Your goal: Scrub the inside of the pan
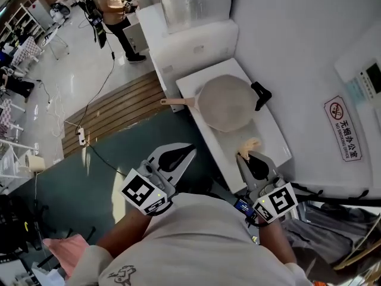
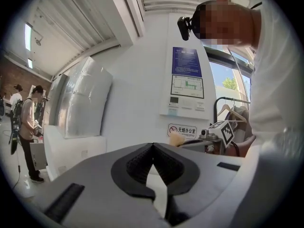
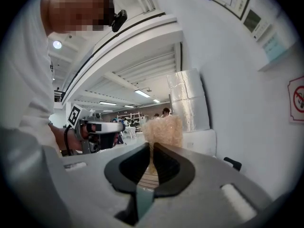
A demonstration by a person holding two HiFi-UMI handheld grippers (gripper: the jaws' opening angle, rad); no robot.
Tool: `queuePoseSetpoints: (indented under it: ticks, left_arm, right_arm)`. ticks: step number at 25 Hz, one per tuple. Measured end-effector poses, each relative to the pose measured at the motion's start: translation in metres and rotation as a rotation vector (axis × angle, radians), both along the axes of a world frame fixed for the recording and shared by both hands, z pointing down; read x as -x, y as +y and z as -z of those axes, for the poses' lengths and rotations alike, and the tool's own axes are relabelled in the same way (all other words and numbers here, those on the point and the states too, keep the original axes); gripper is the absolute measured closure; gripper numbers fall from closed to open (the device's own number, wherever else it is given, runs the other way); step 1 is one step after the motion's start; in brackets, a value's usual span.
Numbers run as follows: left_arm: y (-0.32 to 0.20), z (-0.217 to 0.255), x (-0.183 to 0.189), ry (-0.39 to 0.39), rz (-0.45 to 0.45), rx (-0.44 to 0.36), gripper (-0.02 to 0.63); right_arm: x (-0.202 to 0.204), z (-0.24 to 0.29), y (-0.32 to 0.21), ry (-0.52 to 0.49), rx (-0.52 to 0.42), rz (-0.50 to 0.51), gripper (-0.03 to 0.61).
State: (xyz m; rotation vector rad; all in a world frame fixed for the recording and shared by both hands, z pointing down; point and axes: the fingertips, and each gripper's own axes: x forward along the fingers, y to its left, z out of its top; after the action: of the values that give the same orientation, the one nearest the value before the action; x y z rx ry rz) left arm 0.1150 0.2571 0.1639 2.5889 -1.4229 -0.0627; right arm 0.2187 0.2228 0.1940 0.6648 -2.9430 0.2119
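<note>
A round beige pan (image 1: 226,103) lies on a white counter (image 1: 271,139), its pale handle (image 1: 177,102) pointing left and a black grip (image 1: 261,94) on its right. Both grippers hover short of the counter's near end. My left gripper (image 1: 189,151) (image 2: 153,147) is shut with nothing between its fingers, over the dark floor left of the counter. My right gripper (image 1: 242,156) (image 3: 152,147) is shut on a beige mesh scrubber (image 1: 250,143) (image 3: 163,131) that sticks out past its tips. In the left gripper view the scrubber (image 2: 176,139) shows at the right.
White wall panels with a no-smoking sign (image 1: 342,128) stand right of the counter. A white block (image 1: 196,46) sits beyond the pan. A wooden floor strip (image 1: 119,109) and a power strip (image 1: 81,137) with a cable lie at left. A person (image 1: 110,5) stands far off.
</note>
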Motion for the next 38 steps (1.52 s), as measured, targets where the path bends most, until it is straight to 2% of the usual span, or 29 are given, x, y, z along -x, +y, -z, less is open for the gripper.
queuePoseSetpoints:
  ticks: [4,9,15,20,26,38]
  left_arm:
    - [-0.029,-0.007,-0.014,-0.011,-0.051,0.012,0.615]
    - [-0.055,-0.009,-0.029,0.007,-0.143,0.009,0.615]
    - [-0.092,-0.022,-0.024,0.013,-0.229,0.025,0.615]
    - [-0.123,-0.034,-0.010,0.014,-0.299,0.049,0.615]
    - [-0.160,-0.032,0.012,0.003,-0.416,0.039,0.615]
    - [-0.217,-0.029,0.093,-0.024,-0.616,0.020,0.615]
  right_arm:
    - [-0.014,-0.005,-0.019,-0.001,0.018,-0.050,0.555]
    - [-0.026,-0.005,-0.033,0.040,-0.009,-0.135,0.555]
    - [-0.017,-0.009,-0.056,0.092,-0.029,-0.197,0.555]
    - [0.000,-0.012,-0.079,0.095,-0.009,-0.263,0.555]
    - [0.030,-0.013,-0.115,0.100,0.000,-0.342,0.555]
    - [0.093,-0.011,-0.172,0.060,0.016,-0.562,0.555]
